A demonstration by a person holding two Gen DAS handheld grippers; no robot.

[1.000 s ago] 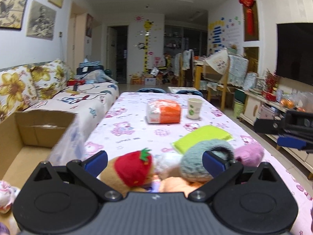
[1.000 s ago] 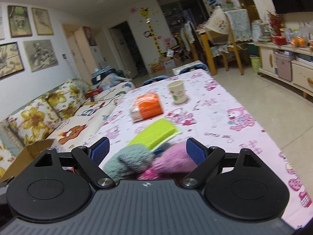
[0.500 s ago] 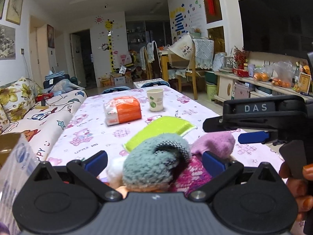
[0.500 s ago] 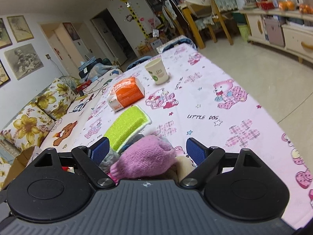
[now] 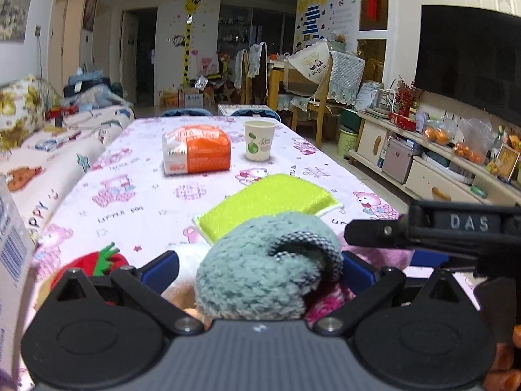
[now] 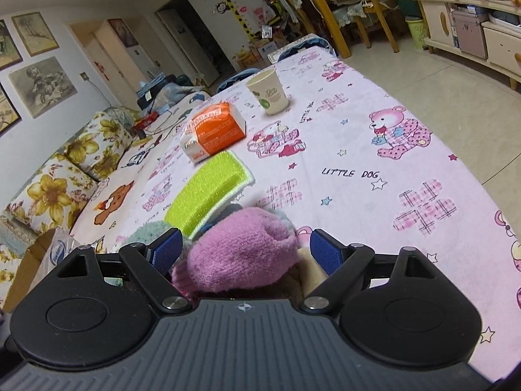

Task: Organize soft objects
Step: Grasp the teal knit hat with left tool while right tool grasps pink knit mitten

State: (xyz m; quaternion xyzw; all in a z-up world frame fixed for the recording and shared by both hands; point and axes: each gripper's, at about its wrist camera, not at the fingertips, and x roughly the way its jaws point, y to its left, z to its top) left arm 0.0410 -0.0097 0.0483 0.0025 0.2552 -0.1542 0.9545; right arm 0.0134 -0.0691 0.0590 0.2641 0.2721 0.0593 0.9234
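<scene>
Cartoon tablecloth (image 6: 358, 150) under fuzzy teal sock (image 5: 260, 270) (pink sock (image 6: 241, 257) beside)

floral sofa (image 6: 65, 176) left, dark television (image 5: 469, 62) right.

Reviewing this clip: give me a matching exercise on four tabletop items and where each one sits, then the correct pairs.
Items:
1. teal fuzzy sock
2. pink fuzzy sock
3. paper cup
4. lime-green cloth

Places:
A. standing upright at the far end, beside the orange packet
B. between the open fingers of the right gripper
C. lying flat mid-table, just beyond the sock pile
D. between the open fingers of the left gripper

Pairs: 1-D, 2-B, 3-A, 4-C
</scene>
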